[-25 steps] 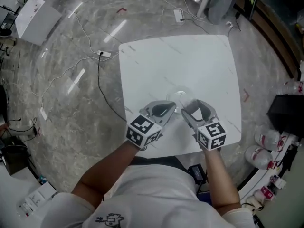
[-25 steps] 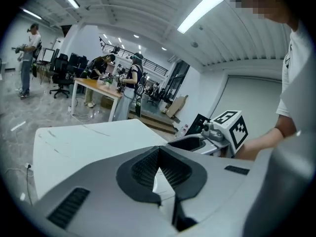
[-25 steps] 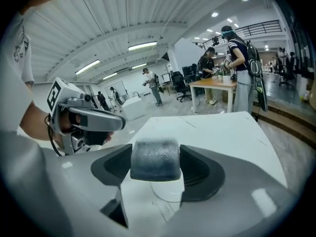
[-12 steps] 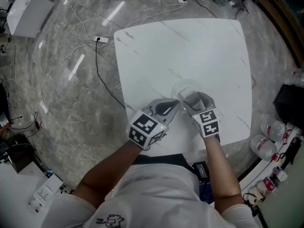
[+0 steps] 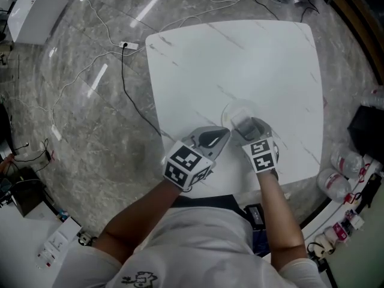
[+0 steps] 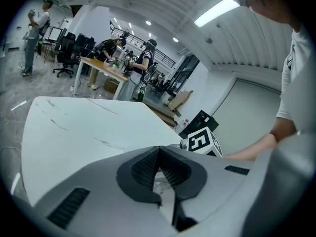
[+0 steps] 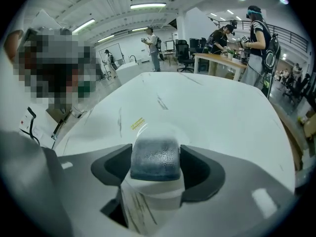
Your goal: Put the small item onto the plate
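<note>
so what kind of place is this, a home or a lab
Probably an open-plan lab or workshop office, not a home: people work at a desk beside office chairs, a power strip and loose cables lie on the floor, strip lights overhead.

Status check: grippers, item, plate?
Left gripper shut, empty, beside the plate. Right gripper shut on small item, held over clear plate, not released. Nothing in the way.

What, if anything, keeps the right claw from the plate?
Likely nothing, so yes. The right claw, shut on the small item, hangs at the near rim of the plate; the left claw, shut, sits beside, off it.
</note>
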`<state>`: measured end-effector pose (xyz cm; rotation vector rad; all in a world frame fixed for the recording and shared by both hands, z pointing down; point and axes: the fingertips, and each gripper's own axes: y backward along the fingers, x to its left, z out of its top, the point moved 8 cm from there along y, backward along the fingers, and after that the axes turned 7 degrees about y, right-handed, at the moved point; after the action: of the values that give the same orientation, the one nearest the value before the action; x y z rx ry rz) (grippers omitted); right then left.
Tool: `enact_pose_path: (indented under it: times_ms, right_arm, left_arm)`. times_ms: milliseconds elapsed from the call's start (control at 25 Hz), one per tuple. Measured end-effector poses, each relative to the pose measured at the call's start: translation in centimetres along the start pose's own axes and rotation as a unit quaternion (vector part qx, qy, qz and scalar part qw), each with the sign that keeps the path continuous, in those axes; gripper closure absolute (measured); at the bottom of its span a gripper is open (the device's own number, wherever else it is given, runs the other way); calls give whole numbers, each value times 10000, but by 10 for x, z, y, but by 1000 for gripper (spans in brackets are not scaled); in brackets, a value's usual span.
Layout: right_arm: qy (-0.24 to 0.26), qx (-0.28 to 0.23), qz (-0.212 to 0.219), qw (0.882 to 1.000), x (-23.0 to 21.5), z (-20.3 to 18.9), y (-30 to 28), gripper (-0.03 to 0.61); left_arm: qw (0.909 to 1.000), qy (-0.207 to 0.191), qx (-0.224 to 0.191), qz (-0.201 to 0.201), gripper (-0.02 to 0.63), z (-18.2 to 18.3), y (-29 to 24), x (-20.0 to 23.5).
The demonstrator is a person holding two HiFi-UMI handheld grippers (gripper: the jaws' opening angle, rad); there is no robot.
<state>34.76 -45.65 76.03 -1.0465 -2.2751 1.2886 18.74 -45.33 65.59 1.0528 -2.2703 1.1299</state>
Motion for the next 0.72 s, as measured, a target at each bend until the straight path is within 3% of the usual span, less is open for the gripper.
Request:
enact_pose_path:
  times_ms: [400,720]
  right_arm:
    - [84,-615,-236,9978,5,31,42,313]
    - [11,-1757,-373,9837,22,67,124,459]
  left_arm:
    - [9999,-95,-48,-2,607,3,18,-12]
    - [9985,-424,-331,83,607,20,51,-54]
